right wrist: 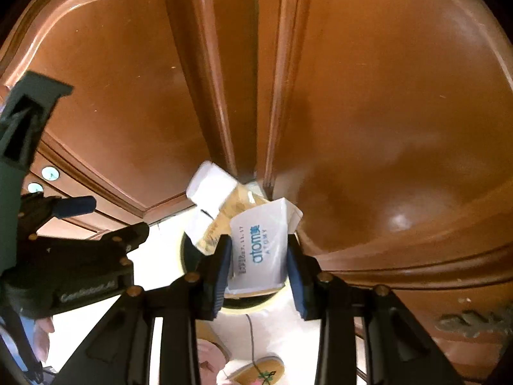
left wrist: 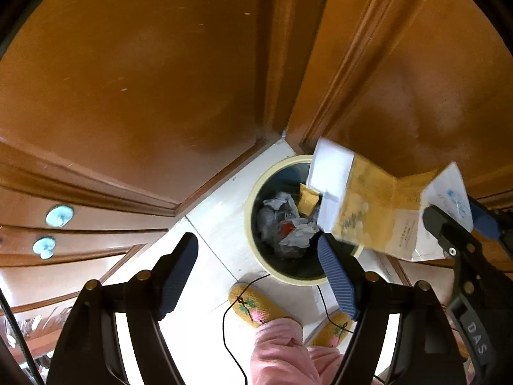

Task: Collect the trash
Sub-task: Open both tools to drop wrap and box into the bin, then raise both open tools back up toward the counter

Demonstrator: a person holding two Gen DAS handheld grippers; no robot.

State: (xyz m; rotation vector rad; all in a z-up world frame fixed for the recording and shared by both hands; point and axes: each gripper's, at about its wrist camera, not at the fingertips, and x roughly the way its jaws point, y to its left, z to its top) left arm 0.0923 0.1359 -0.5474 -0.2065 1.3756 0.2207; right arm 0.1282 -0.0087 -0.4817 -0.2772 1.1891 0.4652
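Observation:
A round bin [left wrist: 253,192] with a cream rim stands on the white floor in a corner, with crumpled paper [left wrist: 295,234] and other scraps inside. My left gripper [left wrist: 256,276] hangs open above the bin's near-left edge, nothing between its fingers. A flattened white and yellow carton [left wrist: 368,205] is tilted over the bin's right side. In the right wrist view my right gripper [right wrist: 259,266] is shut on the carton [right wrist: 263,247] at its printed white end, and the bin [right wrist: 189,256] shows dark behind it. The left gripper [right wrist: 118,216] shows at the left there.
Brown wooden door panels [left wrist: 144,80] close the corner on both sides of the bin. Two pale blue knobs [left wrist: 59,215] sit on drawers at the left. A person's yellow embroidered slippers [left wrist: 253,304], pink clothing [left wrist: 282,353] and a thin black cable [left wrist: 224,320] lie just before the bin.

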